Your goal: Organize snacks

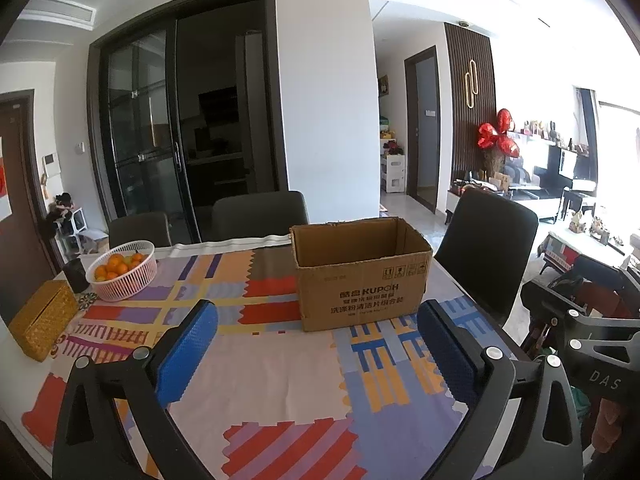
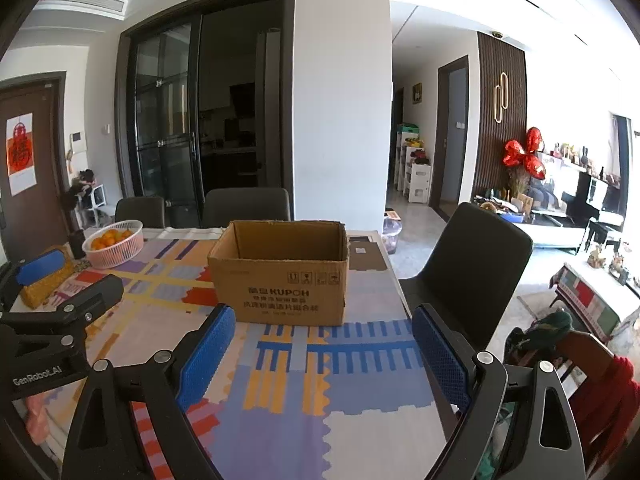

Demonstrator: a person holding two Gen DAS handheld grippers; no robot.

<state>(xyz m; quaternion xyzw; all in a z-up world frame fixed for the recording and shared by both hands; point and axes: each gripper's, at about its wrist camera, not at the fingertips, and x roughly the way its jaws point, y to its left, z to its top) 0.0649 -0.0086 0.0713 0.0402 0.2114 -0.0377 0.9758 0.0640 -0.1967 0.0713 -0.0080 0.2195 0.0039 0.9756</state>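
An open-topped brown cardboard box (image 1: 362,276) (image 2: 280,272) printed KUPOH stands on the patterned tablecloth (image 1: 256,380), toward the table's right end. Its inner walls show, its bottom is hidden, and no snack packs are in sight. My left gripper (image 1: 316,354) hovers open over the cloth just short of the box, with nothing between its blue pads (image 1: 188,356). My right gripper (image 2: 324,356) is open and empty too, just short of the box's front face. One blue pad of the left gripper (image 2: 40,266) shows at the left edge of the right wrist view.
A pink basket of oranges (image 1: 122,270) (image 2: 113,242), a dark cup (image 1: 75,276) and a yellow woven tissue box (image 1: 42,326) sit at the table's left end. Dark chairs (image 1: 260,214) (image 2: 466,264) stand behind and to the right. A flat cardboard piece (image 2: 366,258) lies behind the box.
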